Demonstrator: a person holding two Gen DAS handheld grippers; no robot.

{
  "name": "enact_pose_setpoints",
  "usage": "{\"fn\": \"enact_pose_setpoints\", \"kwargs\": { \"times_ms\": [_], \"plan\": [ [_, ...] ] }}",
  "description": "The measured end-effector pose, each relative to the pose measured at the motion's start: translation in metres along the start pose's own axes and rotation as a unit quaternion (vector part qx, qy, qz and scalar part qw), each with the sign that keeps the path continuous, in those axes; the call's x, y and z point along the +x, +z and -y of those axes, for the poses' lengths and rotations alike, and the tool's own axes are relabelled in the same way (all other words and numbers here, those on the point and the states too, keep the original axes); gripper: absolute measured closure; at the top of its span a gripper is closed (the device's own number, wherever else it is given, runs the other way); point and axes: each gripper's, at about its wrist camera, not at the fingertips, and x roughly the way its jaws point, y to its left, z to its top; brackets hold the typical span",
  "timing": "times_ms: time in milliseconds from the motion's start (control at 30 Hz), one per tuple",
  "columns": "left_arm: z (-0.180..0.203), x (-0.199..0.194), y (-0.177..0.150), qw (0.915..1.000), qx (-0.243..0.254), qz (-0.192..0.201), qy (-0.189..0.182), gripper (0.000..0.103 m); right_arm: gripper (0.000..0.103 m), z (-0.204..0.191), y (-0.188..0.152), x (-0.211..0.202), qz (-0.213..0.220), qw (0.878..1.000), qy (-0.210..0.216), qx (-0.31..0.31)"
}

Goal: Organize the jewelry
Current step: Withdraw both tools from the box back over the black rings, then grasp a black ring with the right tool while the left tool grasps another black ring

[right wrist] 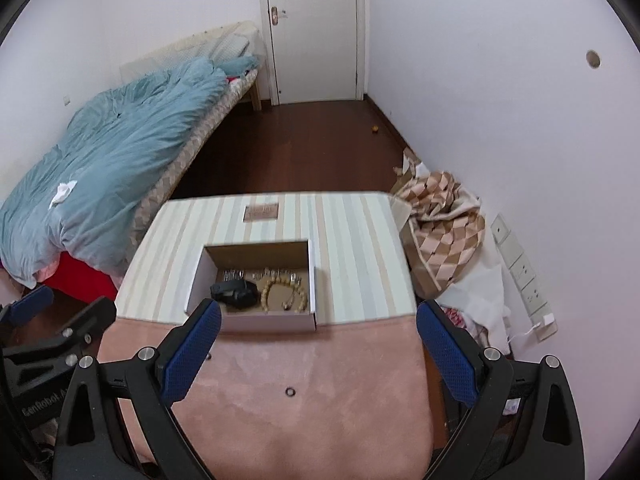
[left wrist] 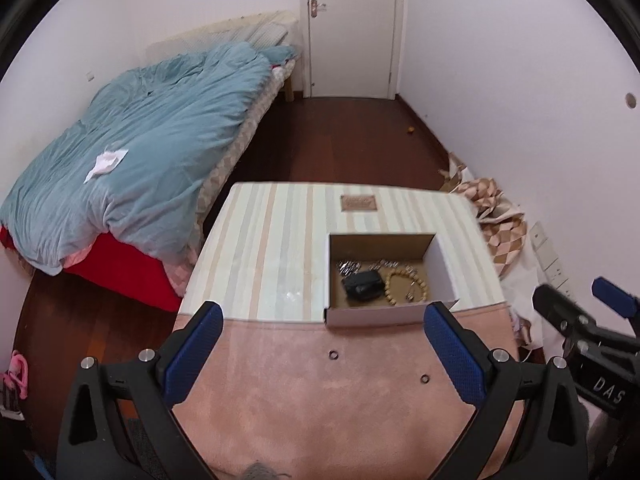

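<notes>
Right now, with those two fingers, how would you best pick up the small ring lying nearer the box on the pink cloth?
Come straight down from above. The ring lies flat on the pink cloth, so there is no side to slide under. Probably pinch across its rim, one fingertip outside each edge. The left gripper is open and already roughly over it.

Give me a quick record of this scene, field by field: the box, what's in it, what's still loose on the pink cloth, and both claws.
box: open cardboard box on striped surface
contents: bead bracelet, black item, small metal pieces
loose: two rings on pink cloth
left claw: open, empty
right claw: open, empty
</notes>
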Motion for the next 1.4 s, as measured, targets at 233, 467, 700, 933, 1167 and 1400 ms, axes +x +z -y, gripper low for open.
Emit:
{"fn": "enact_pose_setpoints", "kwargs": {
  "times_ms": [233, 467, 700, 933, 1167, 1400],
  "plan": [
    [-0.011, 0.072, -0.053, 0.9954, 0.002, -0.081, 0.051, 0.000, 0.019, -0.001, -0.067, 0.088, -0.090, 0.996, 0.007, 0.005],
    [-0.023, 0.134, -0.094, 0.9832, 0.017, -0.158, 0.089, 0.000, 0.041, -0.017, -0.114, 0.156, -0.149, 0.989, 0.018, -0.010],
    [-0.029, 0.149, -0.104, 0.9795, 0.017, -0.176, 0.096, 0.000, 0.076, -0.031, -0.124, 0.176, -0.141, 0.989, 0.006, -0.039],
    [-0.031, 0.154, -0.099, 0.9801, 0.015, -0.177, 0.089, 0.000, 0.090, -0.033, -0.123, 0.168, -0.120, 0.992, 0.015, -0.042],
    [-0.019, 0.166, -0.082, 0.9852, -0.009, -0.168, 0.033, 0.001, 0.090, -0.011, -0.101, 0.150, -0.095, 0.995, 0.019, -0.005],
    [0.009, 0.184, -0.070, 0.9848, 0.007, -0.171, -0.026, 0.042, 0.090, 0.001, -0.093, 0.146, -0.084, 0.996, 0.007, 0.002]
  ]
}}
